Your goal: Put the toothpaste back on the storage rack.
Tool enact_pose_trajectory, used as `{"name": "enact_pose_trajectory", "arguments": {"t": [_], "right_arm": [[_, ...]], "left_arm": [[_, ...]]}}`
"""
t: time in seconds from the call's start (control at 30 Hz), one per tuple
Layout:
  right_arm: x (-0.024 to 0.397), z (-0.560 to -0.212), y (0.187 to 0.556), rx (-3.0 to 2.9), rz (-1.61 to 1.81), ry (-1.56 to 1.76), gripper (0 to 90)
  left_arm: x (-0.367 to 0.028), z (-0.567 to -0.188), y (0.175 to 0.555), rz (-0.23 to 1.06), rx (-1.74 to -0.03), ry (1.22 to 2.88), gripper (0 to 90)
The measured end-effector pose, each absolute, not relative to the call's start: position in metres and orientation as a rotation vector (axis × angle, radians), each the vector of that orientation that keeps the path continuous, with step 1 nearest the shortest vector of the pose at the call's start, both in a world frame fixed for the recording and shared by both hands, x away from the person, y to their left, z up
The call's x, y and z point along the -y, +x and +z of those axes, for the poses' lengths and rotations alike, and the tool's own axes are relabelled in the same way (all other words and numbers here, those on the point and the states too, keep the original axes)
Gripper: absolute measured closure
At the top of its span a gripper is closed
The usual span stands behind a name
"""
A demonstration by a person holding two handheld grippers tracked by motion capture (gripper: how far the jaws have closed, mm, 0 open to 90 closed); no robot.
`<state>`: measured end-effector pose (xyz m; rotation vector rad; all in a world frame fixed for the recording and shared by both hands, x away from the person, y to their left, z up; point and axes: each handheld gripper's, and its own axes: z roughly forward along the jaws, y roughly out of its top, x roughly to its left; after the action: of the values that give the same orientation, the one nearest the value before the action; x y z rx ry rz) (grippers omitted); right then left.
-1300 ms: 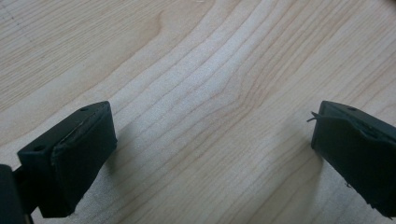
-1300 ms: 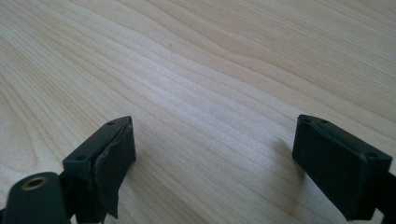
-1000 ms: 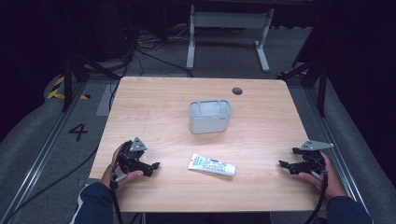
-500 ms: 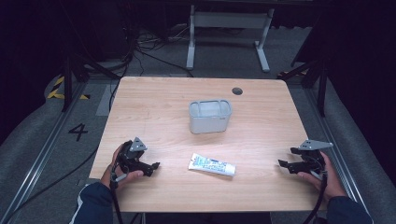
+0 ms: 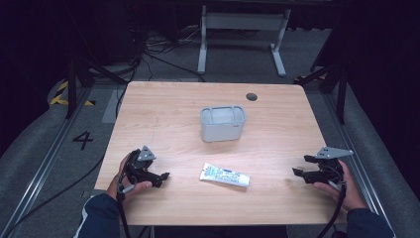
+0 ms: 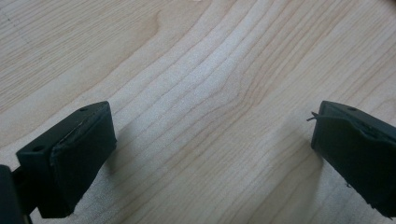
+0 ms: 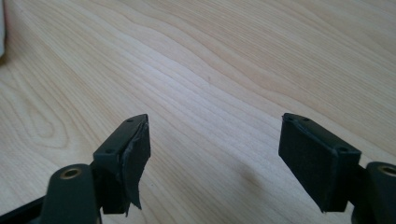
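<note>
Tube lies flat near the table's front edge, between your two grippers and well apart from both, with the bin beyond it. Your left gripper is spread over bare wood. Your right gripper has just been closing, still gaping, nothing between its jaws.

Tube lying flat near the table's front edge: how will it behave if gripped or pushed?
The tube lies flat with a wedge-shaped body, so it will probably slide or pivot rather than roll. It looks like soft plastic, so it will likely dent under the jaws. It is small, so probably light.
</note>
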<state>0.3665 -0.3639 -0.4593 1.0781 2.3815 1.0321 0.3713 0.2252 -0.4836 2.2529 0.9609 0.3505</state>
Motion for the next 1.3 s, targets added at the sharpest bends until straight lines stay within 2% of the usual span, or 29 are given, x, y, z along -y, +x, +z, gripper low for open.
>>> {"name": "enact_pose_trajectory", "arguments": {"t": [0.37,0.73,1.07,1.3], "right_arm": [[0.344,-0.447,0.365,-2.413,1.038,1.021,27.7],[0.306,-0.429,0.366,-2.466,1.054,0.897,27.7],[0.248,-0.408,0.371,-2.541,1.105,0.717,28.0],[0.207,-0.407,0.378,-2.608,1.102,0.626,28.0]], "left_arm": [[-0.225,-0.484,0.371,0.349,-0.964,2.251,0.2],[-0.225,-0.484,0.371,0.350,-0.962,2.252,0.3],[-0.225,-0.484,0.371,0.352,-0.965,2.251,0.3],[-0.225,-0.484,0.371,0.350,-0.967,2.248,0.3]]}}
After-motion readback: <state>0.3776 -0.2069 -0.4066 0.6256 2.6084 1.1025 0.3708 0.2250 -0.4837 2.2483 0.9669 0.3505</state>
